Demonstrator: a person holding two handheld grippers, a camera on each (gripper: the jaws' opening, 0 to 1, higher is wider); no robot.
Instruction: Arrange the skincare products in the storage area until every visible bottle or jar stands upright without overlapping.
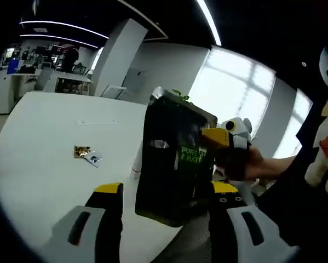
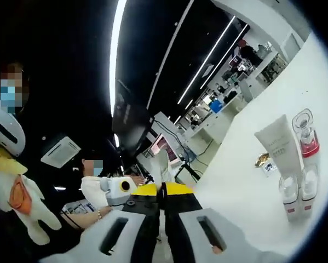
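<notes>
A dark green pouch (image 1: 172, 159) with white lettering hangs upright over the white table (image 1: 49, 181). My right gripper (image 1: 221, 138) comes in from the right and is shut on the pouch's right edge. My left gripper (image 1: 165, 189) is open, its yellow-tipped fingers standing either side of the pouch's lower part without touching it. In the right gripper view my right gripper (image 2: 162, 189) has its jaws pressed together on a thin pale edge. On the table stand a white tube (image 2: 281, 145), a clear bottle with a red band (image 2: 305, 134) and two small white bottles (image 2: 298, 194), all upright.
Small foil sachets (image 1: 87, 153) lie on the table left of the pouch, also seen as sachets (image 2: 265, 161) beside the tube. A white item (image 1: 137, 164) peeks out behind the pouch. A stuffed toy (image 2: 16, 203) hangs at the left. Desks and people fill the office behind.
</notes>
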